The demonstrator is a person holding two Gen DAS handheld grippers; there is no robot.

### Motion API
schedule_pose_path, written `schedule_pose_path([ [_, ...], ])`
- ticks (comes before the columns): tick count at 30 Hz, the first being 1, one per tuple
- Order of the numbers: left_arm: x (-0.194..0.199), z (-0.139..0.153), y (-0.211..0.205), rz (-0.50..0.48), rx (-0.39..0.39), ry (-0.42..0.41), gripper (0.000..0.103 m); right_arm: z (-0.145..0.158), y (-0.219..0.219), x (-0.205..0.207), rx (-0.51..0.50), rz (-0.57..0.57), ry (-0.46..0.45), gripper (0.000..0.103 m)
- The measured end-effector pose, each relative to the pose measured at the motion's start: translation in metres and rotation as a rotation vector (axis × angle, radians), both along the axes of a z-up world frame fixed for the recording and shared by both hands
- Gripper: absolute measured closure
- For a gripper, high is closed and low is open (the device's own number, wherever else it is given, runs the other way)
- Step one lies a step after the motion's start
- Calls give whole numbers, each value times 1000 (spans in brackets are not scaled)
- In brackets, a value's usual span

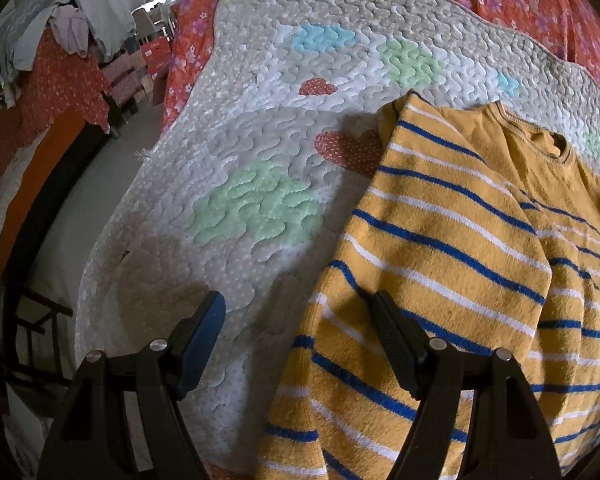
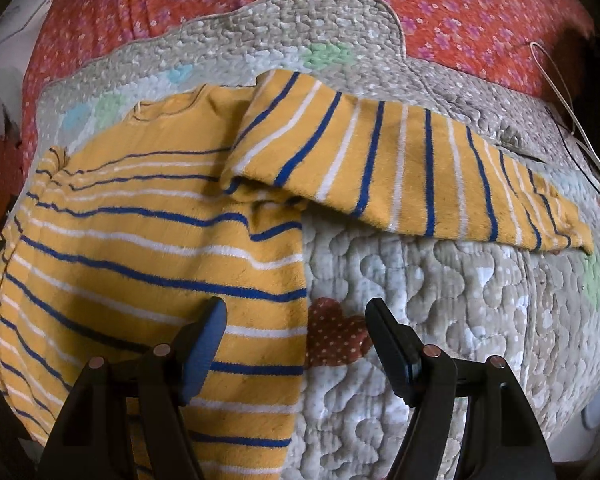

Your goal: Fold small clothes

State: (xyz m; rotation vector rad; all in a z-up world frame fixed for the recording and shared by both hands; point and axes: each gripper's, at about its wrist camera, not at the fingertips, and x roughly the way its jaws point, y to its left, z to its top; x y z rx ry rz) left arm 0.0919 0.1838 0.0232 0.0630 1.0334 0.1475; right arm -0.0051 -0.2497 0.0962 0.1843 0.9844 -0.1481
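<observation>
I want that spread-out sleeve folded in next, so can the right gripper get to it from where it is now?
Probably yes. The right gripper is open and holds nothing, and the outstretched sleeve lies flat on the quilted mat just ahead, with only bare mat between them.

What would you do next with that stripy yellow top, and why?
Probably bring the right claw to the outstretched sleeve and fold it across the yellow striped sweater. That sleeve lies spread sideways on the quilted blanket, while the other sleeve already lies over the body. Both claws are open and empty.
</observation>
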Motion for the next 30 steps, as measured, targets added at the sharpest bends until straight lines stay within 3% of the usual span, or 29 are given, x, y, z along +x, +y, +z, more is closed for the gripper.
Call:
schedule_pose_path([
  [20,-1,-2,-2,17,17,-6,26,-5,-2,2,12,-15,0,27],
  [24,-4,-2,-9,-8,28,-11,40,-5,-2,2,9,-19,-4,26],
  [26,-6,-1,-15,-39,31,-7,56,-6,-2,3,8,-19,-3,26],
  [28,-6,0,-24,-69,41,3,93,-5,-1,3,6,-20,-4,26],
  [30,-8,4,-31,-87,67,4,96,-7,-2,2,7,-21,-7,26],
])
